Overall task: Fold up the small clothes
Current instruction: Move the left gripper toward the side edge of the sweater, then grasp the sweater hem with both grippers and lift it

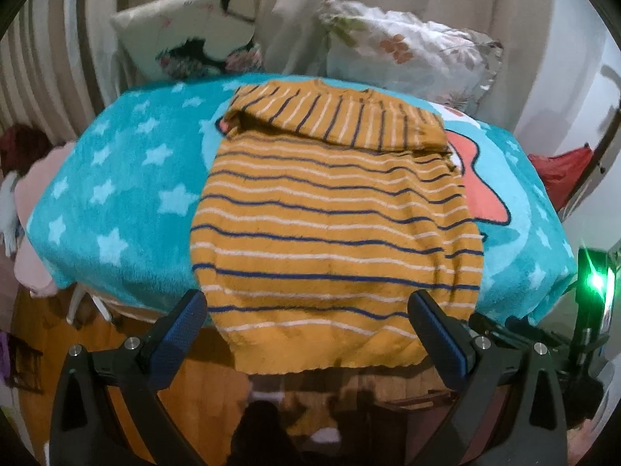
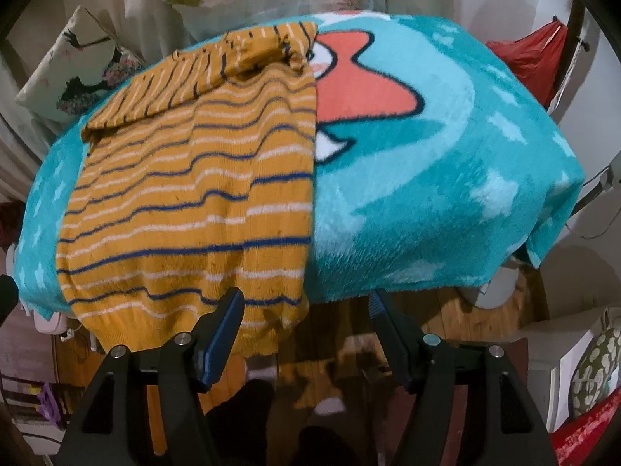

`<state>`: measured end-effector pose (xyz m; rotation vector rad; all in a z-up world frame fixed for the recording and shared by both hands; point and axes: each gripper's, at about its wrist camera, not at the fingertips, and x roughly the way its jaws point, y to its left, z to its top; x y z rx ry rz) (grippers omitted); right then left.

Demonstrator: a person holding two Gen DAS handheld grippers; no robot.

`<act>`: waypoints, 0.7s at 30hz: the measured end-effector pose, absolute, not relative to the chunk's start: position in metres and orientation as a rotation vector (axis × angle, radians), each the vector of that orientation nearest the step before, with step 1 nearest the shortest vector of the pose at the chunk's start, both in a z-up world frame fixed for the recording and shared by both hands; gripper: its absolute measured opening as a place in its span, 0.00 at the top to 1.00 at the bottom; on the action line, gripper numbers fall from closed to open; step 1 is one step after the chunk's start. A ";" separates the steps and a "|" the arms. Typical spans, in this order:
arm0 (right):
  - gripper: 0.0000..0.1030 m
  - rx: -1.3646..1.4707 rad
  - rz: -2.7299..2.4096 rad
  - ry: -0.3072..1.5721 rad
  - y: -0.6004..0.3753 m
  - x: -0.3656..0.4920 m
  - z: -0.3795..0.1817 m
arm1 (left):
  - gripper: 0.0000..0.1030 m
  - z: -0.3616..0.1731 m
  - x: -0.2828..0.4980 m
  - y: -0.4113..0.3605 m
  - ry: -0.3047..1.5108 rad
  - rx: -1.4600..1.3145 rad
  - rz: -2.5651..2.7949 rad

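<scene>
A mustard sweater [image 1: 333, 225] with blue and white stripes lies flat on a turquoise star blanket [image 1: 116, 194], its sleeves folded across the chest near the collar and its hem hanging over the near edge. My left gripper [image 1: 308, 305] hovers open over the hem, one finger on each side, pads clear of the cloth. In the right wrist view the sweater [image 2: 194, 202] fills the left half. My right gripper [image 2: 306, 303] stands open at the sweater's lower right corner, left finger [image 2: 229, 318] over the hem, with nothing pinched.
The blanket [image 2: 427, 194] covers a small table and bears an orange cartoon print. Two floral pillows [image 1: 407, 46] lean against curtains behind. Wooden floor [image 1: 194, 380] lies below the near edge. A red cloth [image 2: 531, 58] hangs at the far right.
</scene>
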<state>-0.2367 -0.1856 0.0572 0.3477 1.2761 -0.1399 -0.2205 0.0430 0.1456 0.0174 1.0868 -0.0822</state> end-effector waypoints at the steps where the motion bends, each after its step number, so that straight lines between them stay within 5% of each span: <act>1: 0.31 0.349 -0.136 1.287 -0.185 -0.237 0.053 | 0.00 0.141 -0.217 0.052 1.096 0.004 -0.067; 14: 0.30 0.274 -0.068 1.464 -0.165 -0.246 -0.005 | 0.00 0.062 -0.180 0.206 1.125 -0.235 0.124; 21: 0.30 0.366 -0.116 1.529 -0.169 -0.228 -0.026 | 0.00 0.042 -0.168 0.220 1.178 -0.434 -0.052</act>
